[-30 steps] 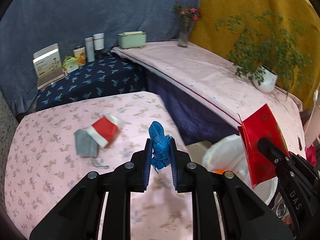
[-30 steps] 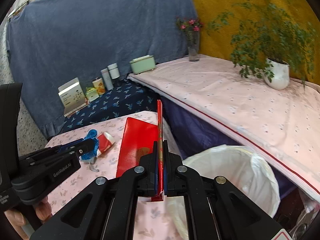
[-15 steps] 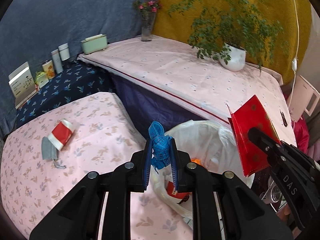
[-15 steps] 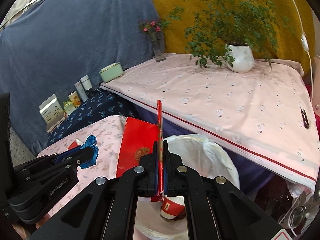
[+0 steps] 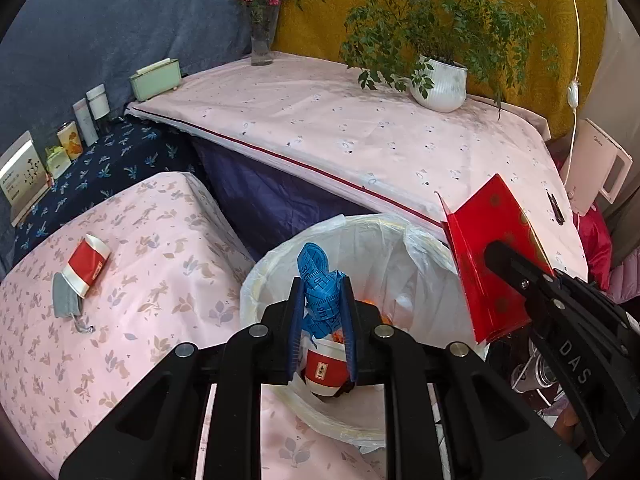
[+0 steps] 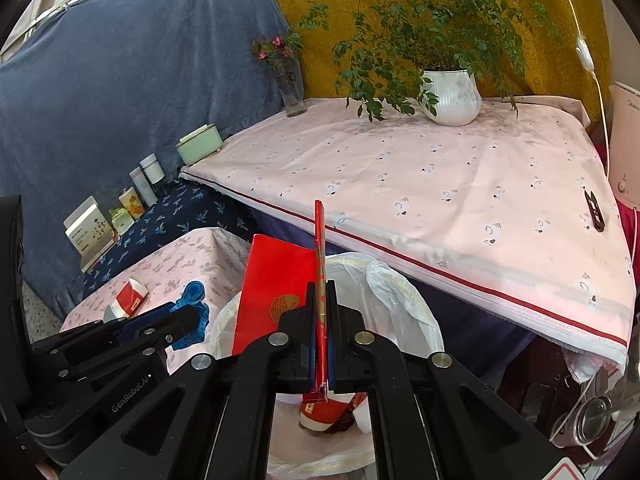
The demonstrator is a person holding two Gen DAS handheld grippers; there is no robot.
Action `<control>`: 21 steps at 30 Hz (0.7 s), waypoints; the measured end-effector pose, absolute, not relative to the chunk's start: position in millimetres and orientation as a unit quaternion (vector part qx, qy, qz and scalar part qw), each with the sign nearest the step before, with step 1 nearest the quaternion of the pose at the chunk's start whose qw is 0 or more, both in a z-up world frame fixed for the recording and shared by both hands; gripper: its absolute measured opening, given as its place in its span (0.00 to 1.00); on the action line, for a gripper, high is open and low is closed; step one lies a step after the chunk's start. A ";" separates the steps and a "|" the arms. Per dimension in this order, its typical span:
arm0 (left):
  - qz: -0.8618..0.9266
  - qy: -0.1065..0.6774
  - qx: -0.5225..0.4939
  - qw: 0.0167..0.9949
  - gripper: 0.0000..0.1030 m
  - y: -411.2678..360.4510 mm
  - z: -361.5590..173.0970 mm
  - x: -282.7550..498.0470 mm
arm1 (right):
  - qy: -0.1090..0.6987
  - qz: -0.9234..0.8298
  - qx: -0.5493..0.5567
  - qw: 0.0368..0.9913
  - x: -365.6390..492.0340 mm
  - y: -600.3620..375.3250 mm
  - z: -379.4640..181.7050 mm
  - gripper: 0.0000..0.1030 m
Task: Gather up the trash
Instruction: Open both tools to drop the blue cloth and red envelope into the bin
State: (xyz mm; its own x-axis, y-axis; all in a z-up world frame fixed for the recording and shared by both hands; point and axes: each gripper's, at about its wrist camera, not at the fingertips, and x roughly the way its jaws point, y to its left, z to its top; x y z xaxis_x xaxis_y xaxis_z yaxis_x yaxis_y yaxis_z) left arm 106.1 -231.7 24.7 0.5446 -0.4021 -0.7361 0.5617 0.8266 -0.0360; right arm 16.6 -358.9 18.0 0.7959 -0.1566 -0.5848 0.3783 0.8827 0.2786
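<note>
While two tools (image 5: 322,312) (image 6: 320,322) grip, one bin (image 5: 276,264)

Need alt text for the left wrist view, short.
The left tool holds a bunched blue measuring tape over a white-lined trash bin that has a red paper cup inside. At right, the right tool grips a red envelope.

Blue tape measure (image 5: 320,280), red envelope (image 5: 486,256)
</note>
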 end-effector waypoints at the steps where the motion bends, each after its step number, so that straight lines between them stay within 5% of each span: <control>1: -0.276 0.391 0.103 0.872 0.18 -232.7 24.0 107.0 | 0.285 -0.145 0.194 0.927 16.8 -359.7 17.8 0.05; 10: -0.258 0.386 0.106 0.879 0.47 -229.3 22.1 109.7 | 0.283 -0.147 0.198 0.927 20.0 -359.5 17.4 0.23; 21: -0.243 0.384 0.096 0.886 0.52 -213.5 23.9 114.7 | 0.274 -0.146 0.190 0.931 22.6 -348.4 25.0 0.37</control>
State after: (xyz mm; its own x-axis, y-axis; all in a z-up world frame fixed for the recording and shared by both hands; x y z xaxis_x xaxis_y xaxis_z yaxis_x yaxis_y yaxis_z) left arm 114.7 -213.5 23.9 0.5870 -0.3563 -0.7270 0.5041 0.8635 -0.0161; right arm 22.6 -348.4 25.0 0.8070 -0.1669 -0.5665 0.3752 0.8857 0.2735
